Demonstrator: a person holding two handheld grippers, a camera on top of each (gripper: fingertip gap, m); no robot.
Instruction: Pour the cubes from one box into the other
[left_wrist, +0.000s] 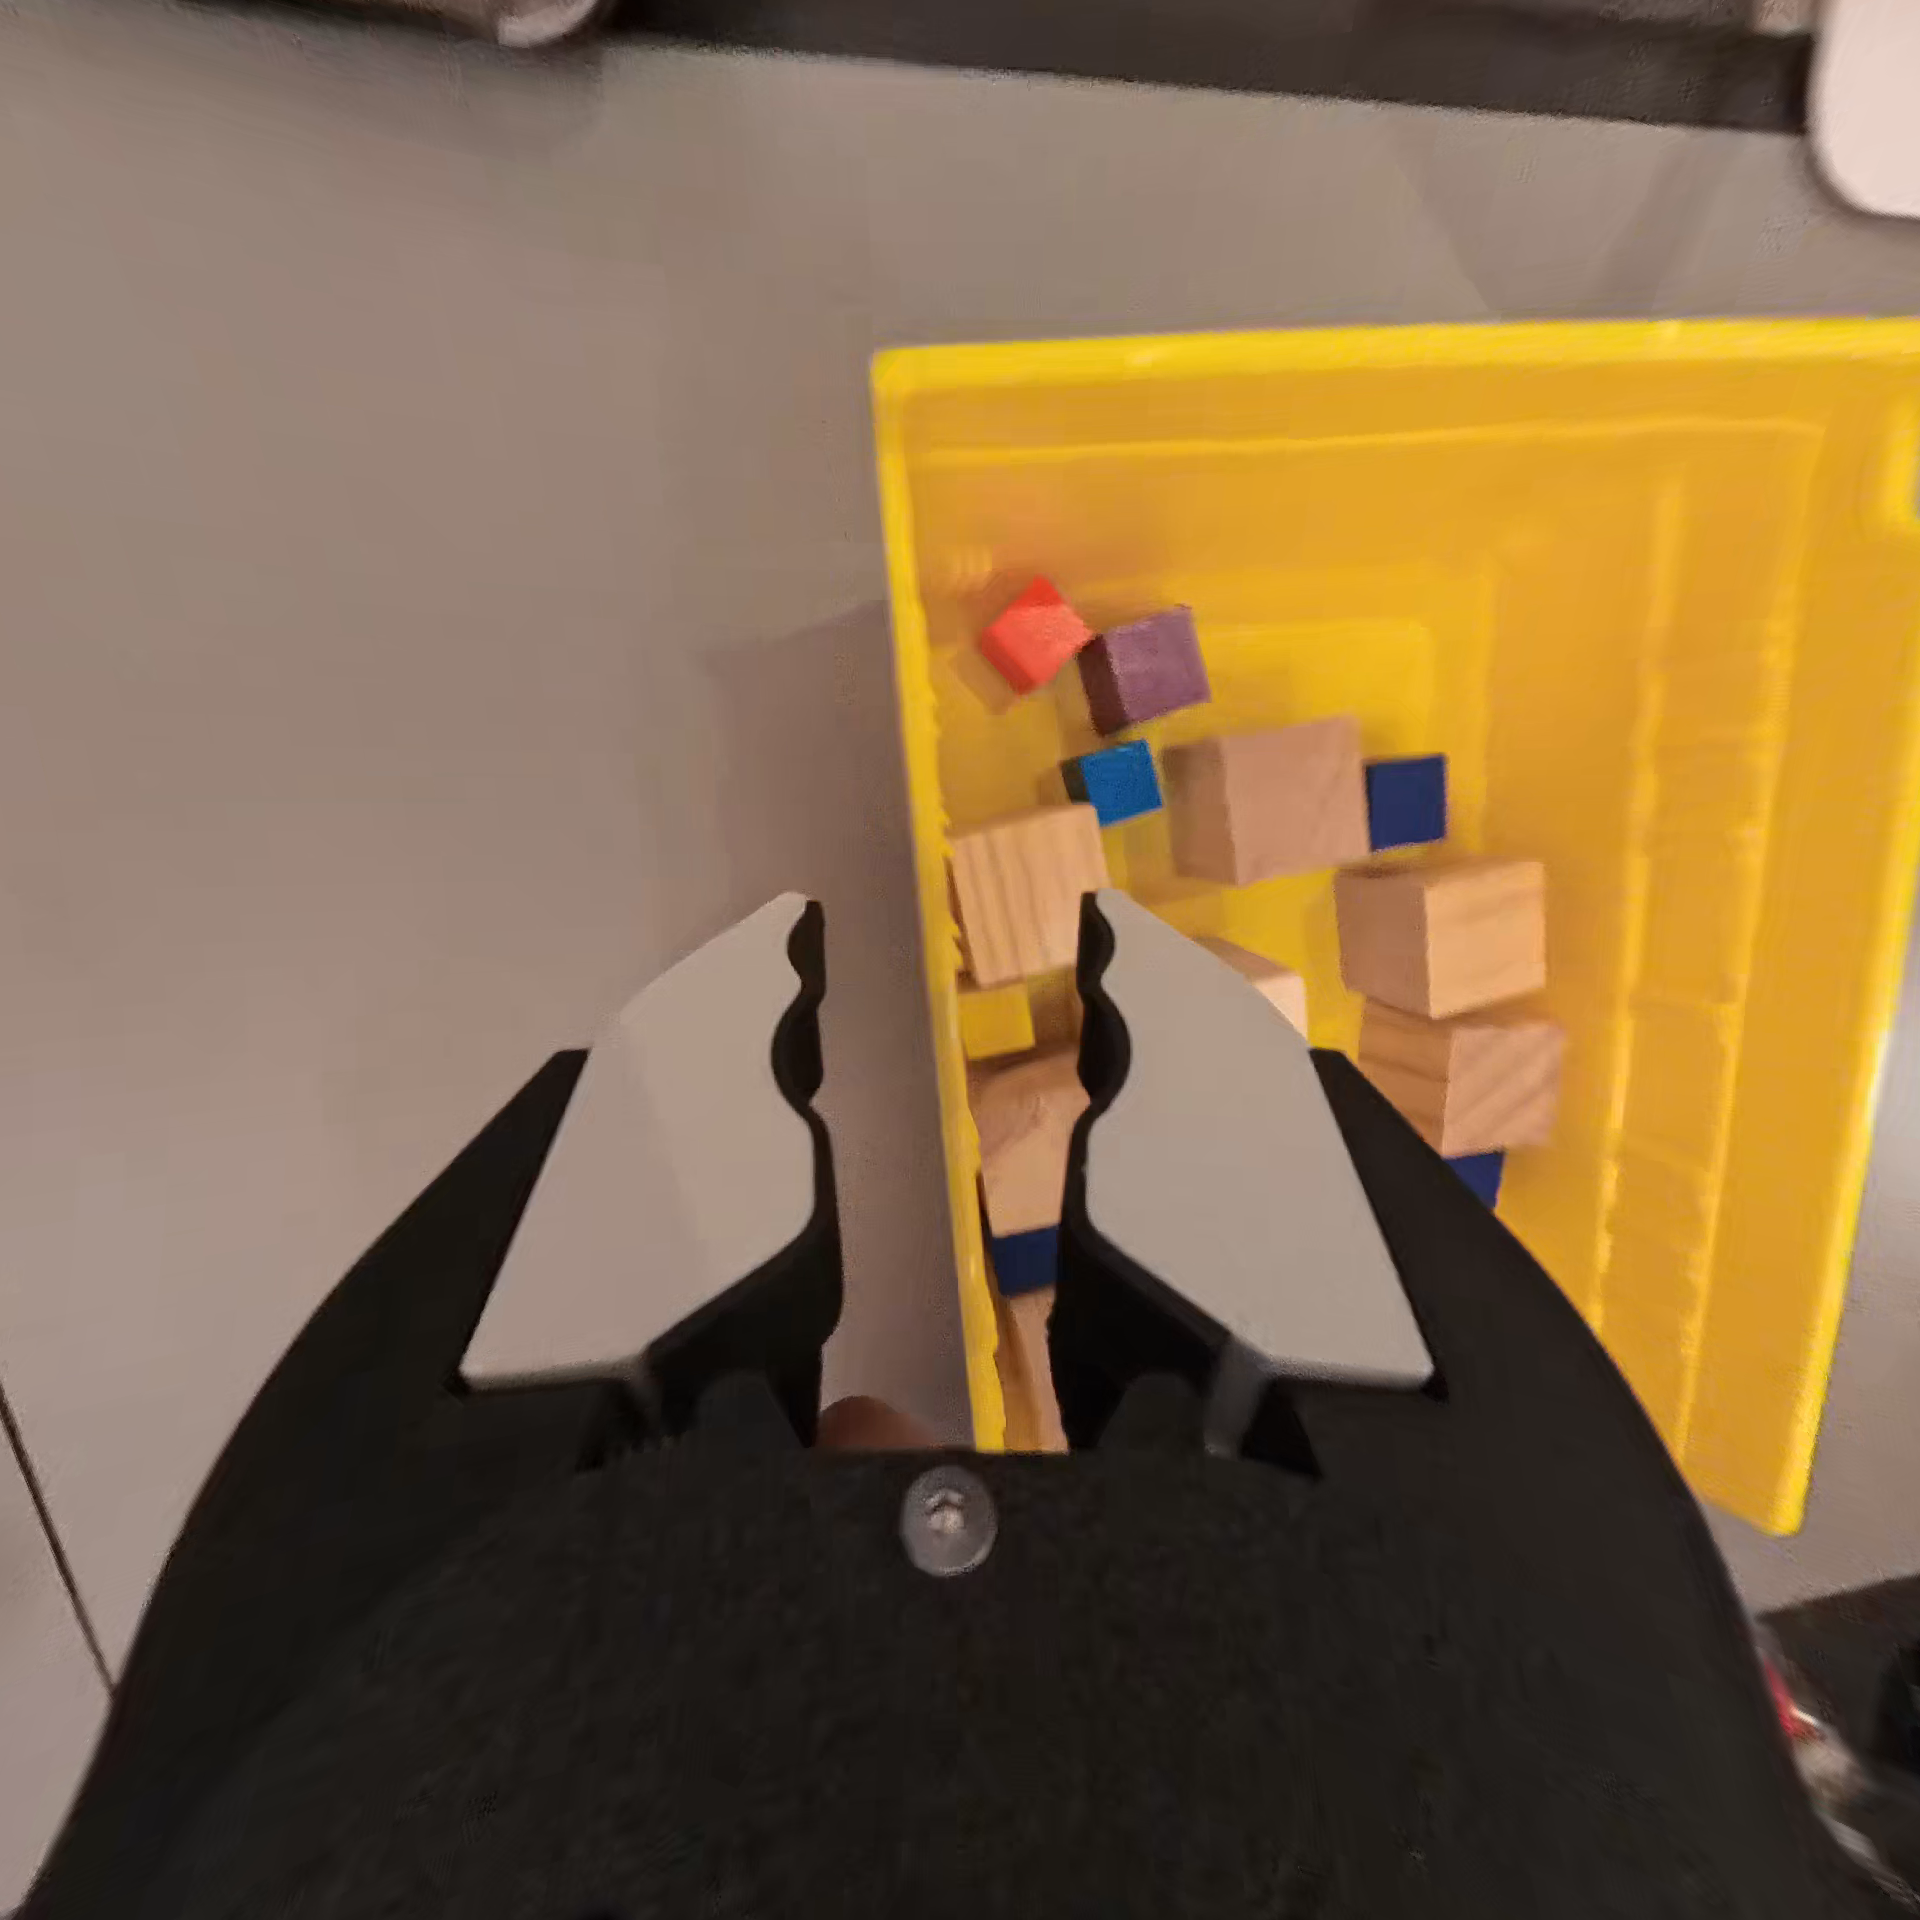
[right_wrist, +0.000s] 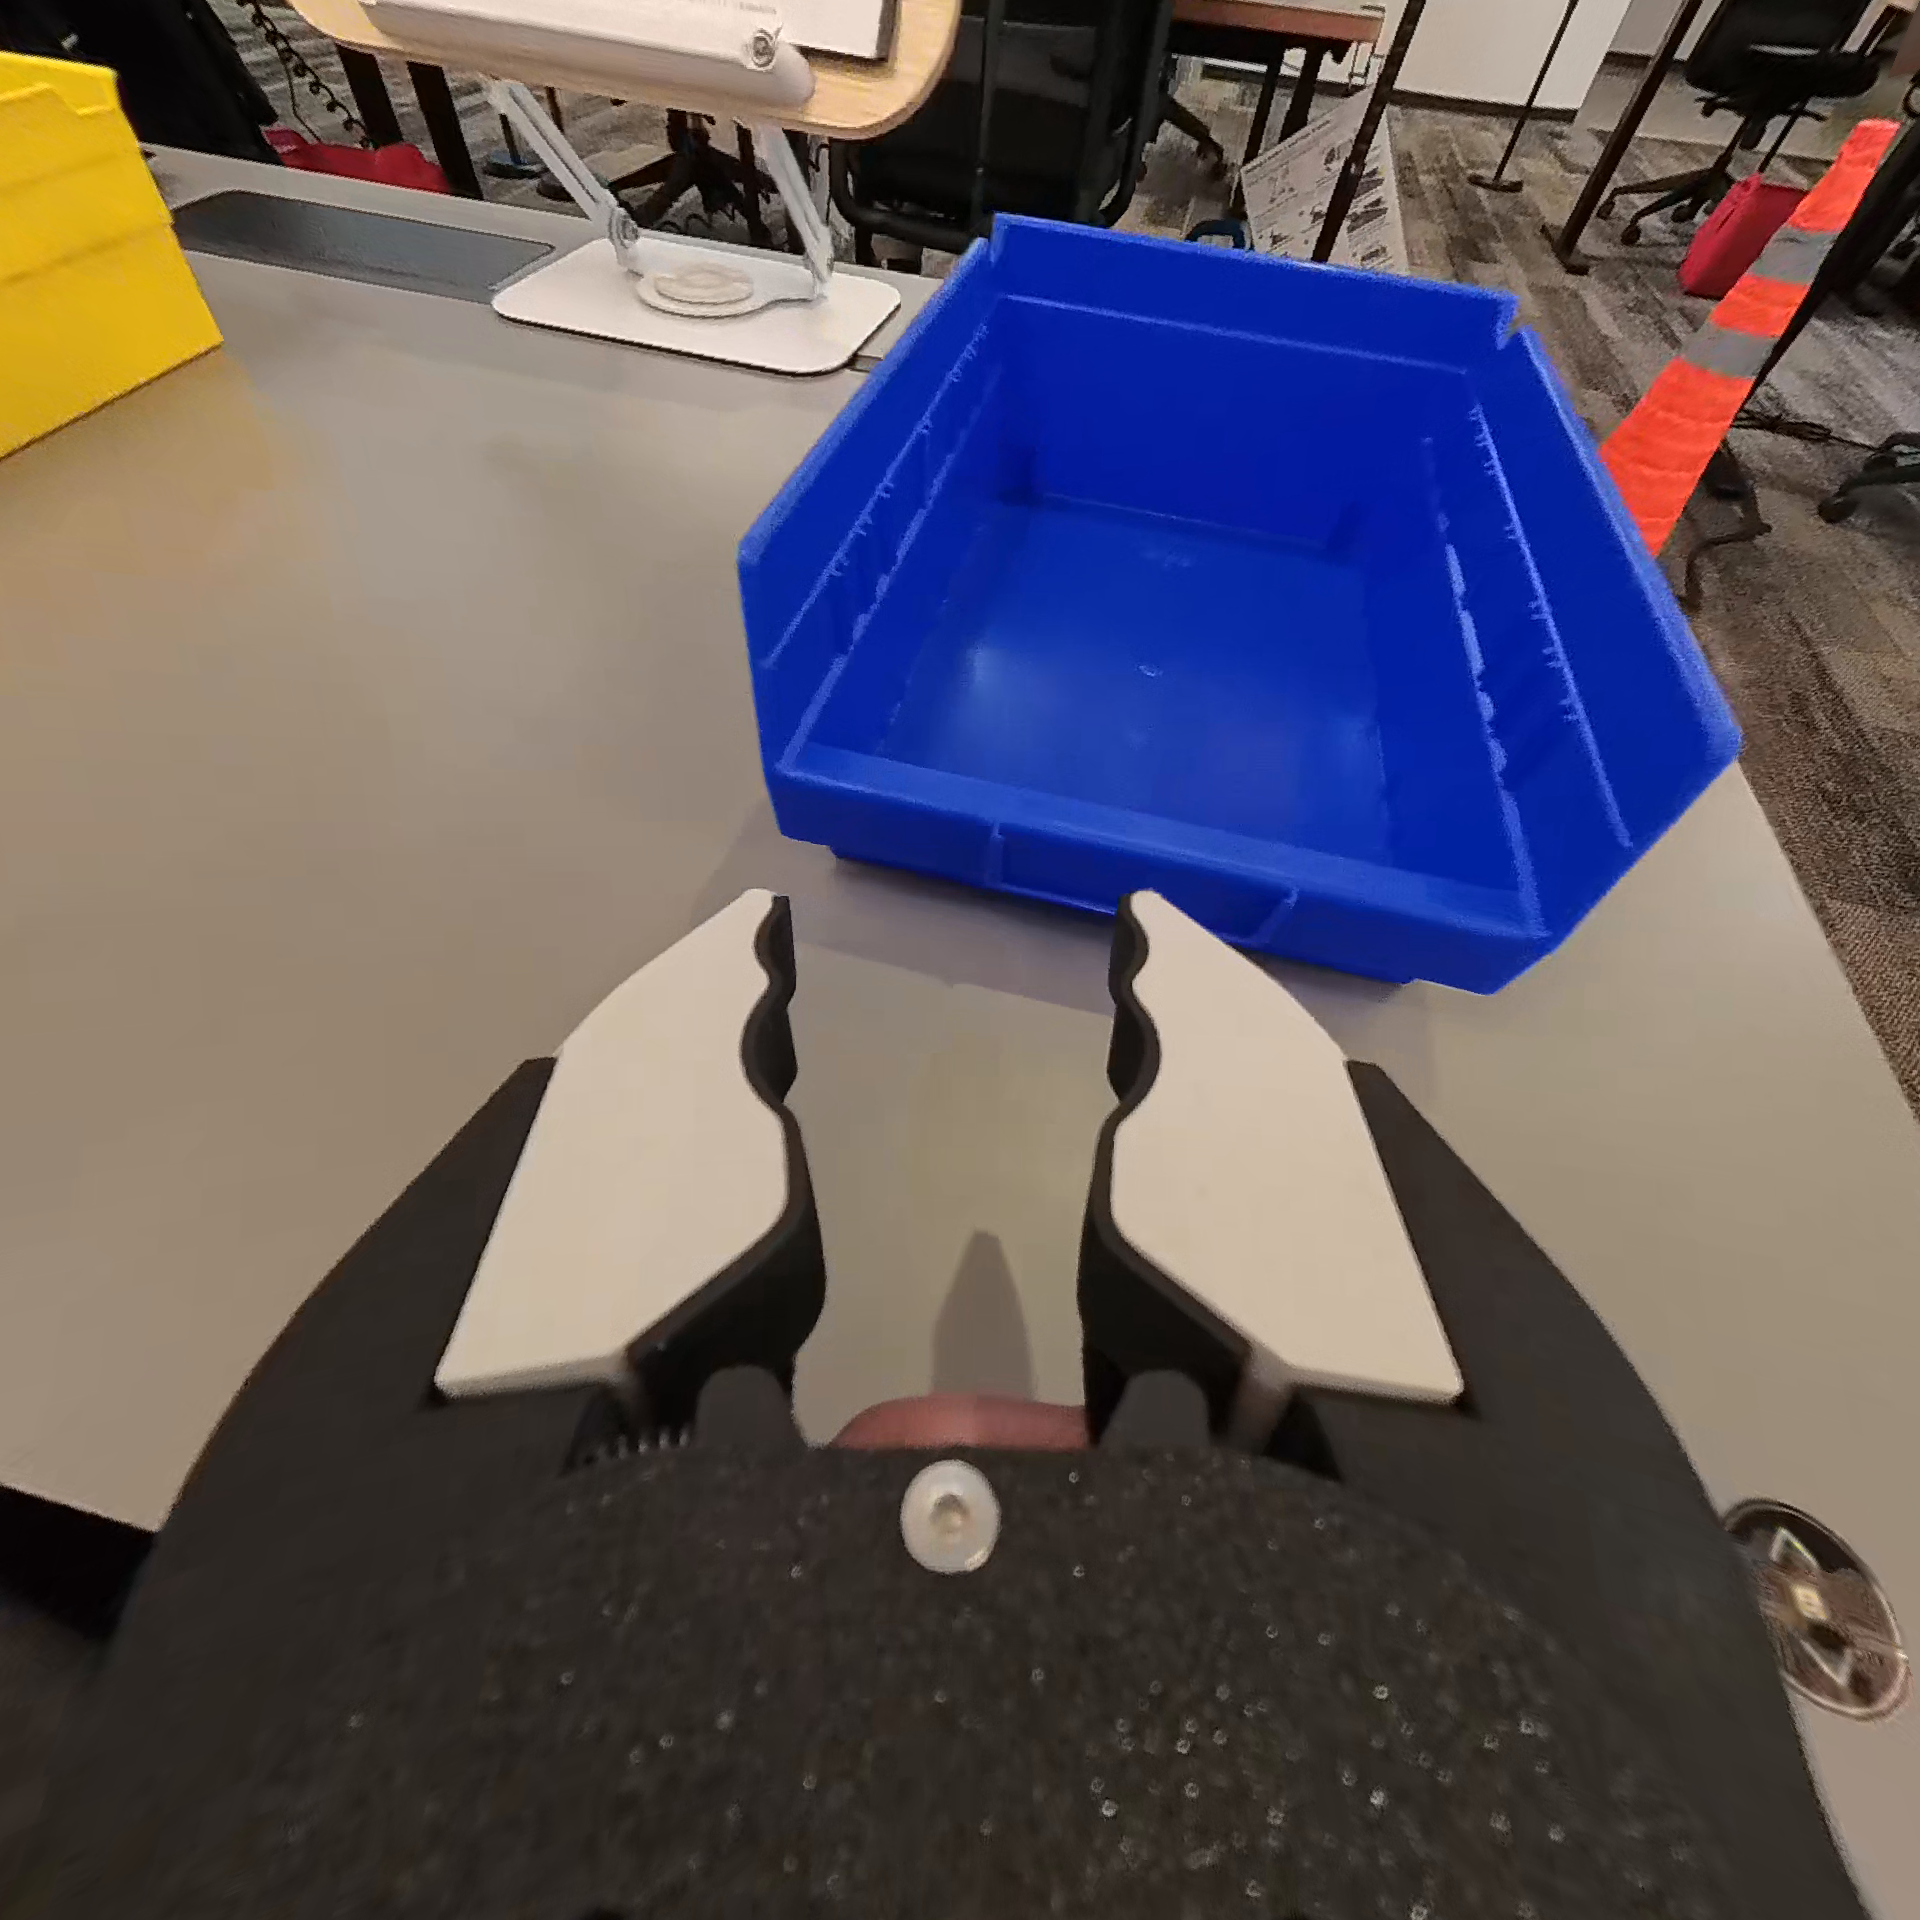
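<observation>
Nothing is poured yet, as I judge it. All the cubes (left_wrist: 1268, 800) lie in the yellow box (left_wrist: 1714, 935), and the blue box (right_wrist: 1195, 665) sits empty on the grey table (right_wrist: 364, 727). My left gripper (left_wrist: 951, 914) is parted astride the yellow box's wall, gripping nothing; my right gripper (right_wrist: 951, 914) hangs wide, empty, near the blue box.

Left steep over yellow box (left_wrist: 1714, 935); right low toward blue box (right_wrist: 1143, 686).
</observation>
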